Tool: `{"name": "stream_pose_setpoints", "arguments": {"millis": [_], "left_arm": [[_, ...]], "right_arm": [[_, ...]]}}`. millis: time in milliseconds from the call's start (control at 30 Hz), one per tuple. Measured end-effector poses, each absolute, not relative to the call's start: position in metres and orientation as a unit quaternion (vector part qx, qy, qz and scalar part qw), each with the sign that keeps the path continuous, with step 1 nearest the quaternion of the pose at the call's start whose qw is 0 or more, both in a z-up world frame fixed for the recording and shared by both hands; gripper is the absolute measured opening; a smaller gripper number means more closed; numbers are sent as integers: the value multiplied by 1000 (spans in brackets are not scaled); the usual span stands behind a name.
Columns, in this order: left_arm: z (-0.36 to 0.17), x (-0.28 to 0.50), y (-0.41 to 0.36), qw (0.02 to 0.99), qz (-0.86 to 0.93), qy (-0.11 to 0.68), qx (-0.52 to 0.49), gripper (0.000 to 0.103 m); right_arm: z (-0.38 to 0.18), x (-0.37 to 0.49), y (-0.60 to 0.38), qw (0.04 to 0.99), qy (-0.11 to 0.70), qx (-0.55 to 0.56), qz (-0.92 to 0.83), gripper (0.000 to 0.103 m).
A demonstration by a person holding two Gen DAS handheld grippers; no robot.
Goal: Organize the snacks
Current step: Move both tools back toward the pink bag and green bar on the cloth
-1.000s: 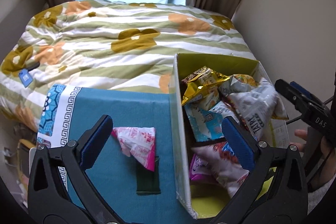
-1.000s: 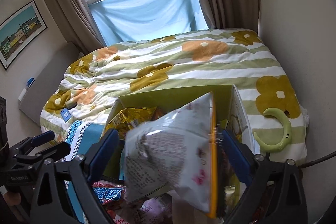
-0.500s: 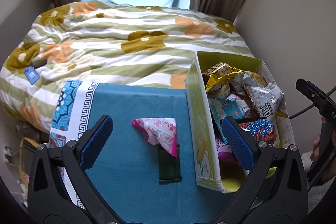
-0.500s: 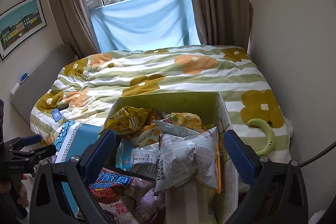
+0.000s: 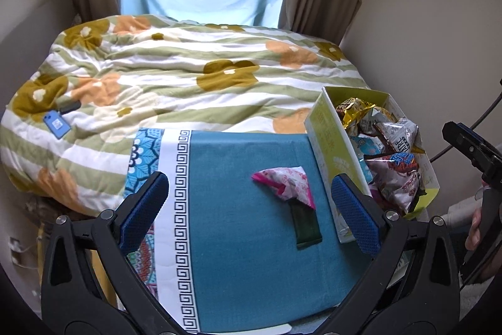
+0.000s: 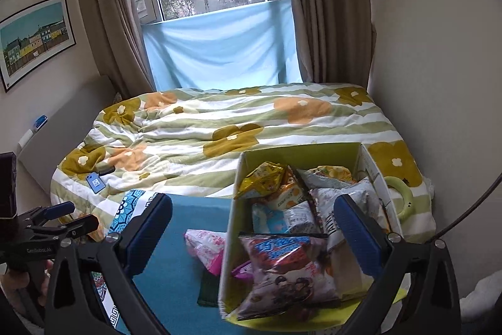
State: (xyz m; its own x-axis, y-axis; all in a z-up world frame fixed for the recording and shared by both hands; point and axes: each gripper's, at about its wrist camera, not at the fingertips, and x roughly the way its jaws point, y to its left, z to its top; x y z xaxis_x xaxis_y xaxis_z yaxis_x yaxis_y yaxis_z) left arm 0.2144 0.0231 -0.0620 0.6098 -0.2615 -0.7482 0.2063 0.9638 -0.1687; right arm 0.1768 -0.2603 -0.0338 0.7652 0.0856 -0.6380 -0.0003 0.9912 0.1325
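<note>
Right wrist: bag (image 6: 351,206) released into box (image 6: 232,228).

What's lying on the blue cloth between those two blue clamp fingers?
In the left wrist view, a pink snack packet partly covering a dark green packet; otherwise bare cloth.

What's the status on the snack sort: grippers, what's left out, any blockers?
Left gripper open, empty. Right gripper open, empty. Pink snack packet and dark green packet lie outside the box. Nothing blocks them.
</note>
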Motion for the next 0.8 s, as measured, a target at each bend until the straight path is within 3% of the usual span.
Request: {"name": "stream_pose_setpoints", "arguments": {"millis": [433,800], "left_arm": [[-72,217,108,885,-185,426,34,102],[-137,281,25,798,-376,445,157,102]], "right_arm": [[-59,148,-151,931,357,79,3,103],[-127,131,-132,910,398,90,-74,103]]}}
